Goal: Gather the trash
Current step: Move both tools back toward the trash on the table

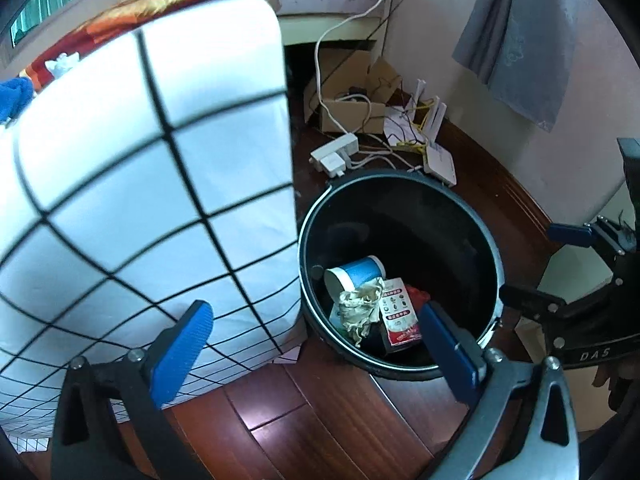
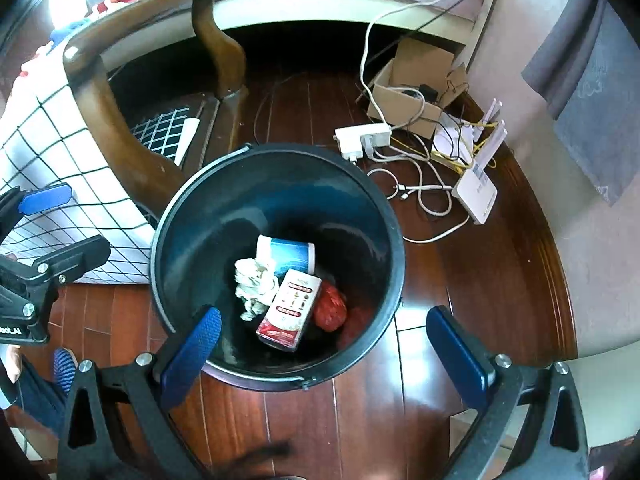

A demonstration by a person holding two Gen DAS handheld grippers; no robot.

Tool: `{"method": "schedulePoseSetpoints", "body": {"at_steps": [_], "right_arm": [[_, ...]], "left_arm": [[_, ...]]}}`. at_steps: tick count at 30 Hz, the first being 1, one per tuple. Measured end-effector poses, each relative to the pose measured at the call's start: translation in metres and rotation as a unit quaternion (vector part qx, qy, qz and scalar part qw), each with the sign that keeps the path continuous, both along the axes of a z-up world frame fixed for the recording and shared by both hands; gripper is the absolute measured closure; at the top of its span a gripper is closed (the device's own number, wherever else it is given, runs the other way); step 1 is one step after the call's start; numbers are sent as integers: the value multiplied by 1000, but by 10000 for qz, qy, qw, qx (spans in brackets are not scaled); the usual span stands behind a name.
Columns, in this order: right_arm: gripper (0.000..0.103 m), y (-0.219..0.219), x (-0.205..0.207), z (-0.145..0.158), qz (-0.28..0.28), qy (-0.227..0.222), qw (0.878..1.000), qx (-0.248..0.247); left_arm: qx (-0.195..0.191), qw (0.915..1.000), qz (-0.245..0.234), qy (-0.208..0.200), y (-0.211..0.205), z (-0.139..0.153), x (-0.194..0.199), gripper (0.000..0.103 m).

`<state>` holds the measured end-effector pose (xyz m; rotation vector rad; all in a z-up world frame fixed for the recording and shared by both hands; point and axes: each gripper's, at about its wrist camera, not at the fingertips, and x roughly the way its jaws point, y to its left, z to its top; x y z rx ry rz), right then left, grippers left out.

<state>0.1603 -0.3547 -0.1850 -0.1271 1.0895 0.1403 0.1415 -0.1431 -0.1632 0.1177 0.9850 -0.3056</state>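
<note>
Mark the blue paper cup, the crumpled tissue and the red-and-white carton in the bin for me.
blue paper cup (image 2: 289, 255), right wrist view, on its blue side wall.
crumpled tissue (image 2: 254, 285), right wrist view, on the middle of the wad.
red-and-white carton (image 2: 290, 310), right wrist view, on its printed top face.

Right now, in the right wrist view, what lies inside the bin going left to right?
Crumpled tissue → red-and-white carton → red wrapper. The blue paper cup lies behind them, across the first two, so I leave it unordered.
</note>
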Motion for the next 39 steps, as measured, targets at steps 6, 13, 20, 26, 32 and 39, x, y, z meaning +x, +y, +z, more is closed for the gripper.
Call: {"method": "schedulePoseSetpoints", "body": {"at_steps": [6, 13, 20, 26, 32, 39], "right_arm": [[0, 6, -12, 17, -36, -146, 9998, 120], [0, 20, -29, 49, -78, -495, 9986, 188], [0, 43, -37, 80, 18, -811, 9964, 235], [0, 59, -42, 103, 9, -1135, 9932, 279], [0, 87, -37, 133, 162, -1481, 9882, 348], [0, 137, -25, 162, 495, -1864, 9796, 572]], "left_arm": [[-50, 9999, 12, -148, 7, 21, -8, 0], [-144, 9991, 118, -384, 23, 50, -18, 0], [-196, 9975, 266, -620, 41, 75, -24, 0], [-261, 9954, 405, -833, 61, 91, -30, 0], [-323, 9899, 780, -1142, 94, 110, -37, 0], [-341, 9809, 1323, -1388, 152, 124, -39, 0]]}}
